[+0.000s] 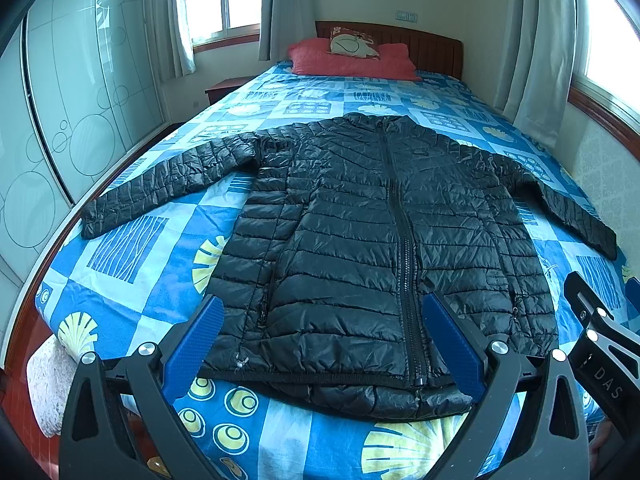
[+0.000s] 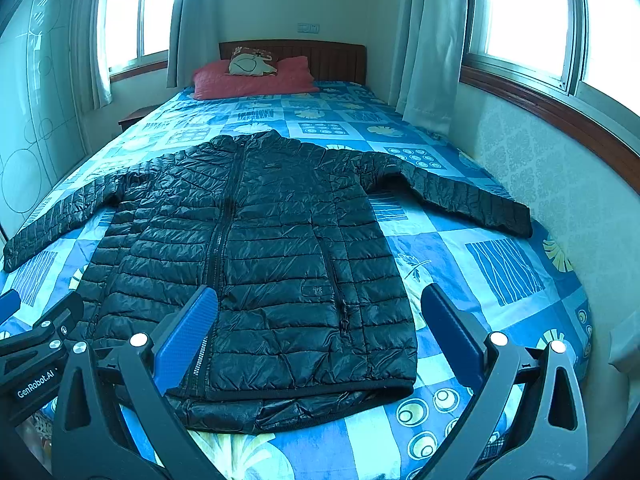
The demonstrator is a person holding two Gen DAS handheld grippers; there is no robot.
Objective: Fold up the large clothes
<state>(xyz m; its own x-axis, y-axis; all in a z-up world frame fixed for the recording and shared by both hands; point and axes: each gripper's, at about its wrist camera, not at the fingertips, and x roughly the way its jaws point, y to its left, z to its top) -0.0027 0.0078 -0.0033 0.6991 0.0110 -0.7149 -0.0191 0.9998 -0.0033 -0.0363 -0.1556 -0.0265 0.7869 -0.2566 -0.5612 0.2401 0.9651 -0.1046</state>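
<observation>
Both grippers — left gripper point(image 1: 324, 344), right gripper point(image 2: 320, 336) — spread wide above jacket point(image 1: 360, 240) hem.

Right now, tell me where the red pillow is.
The red pillow lies at the bed's far end against the wooden headboard, beyond the black quilted jacket.
</observation>
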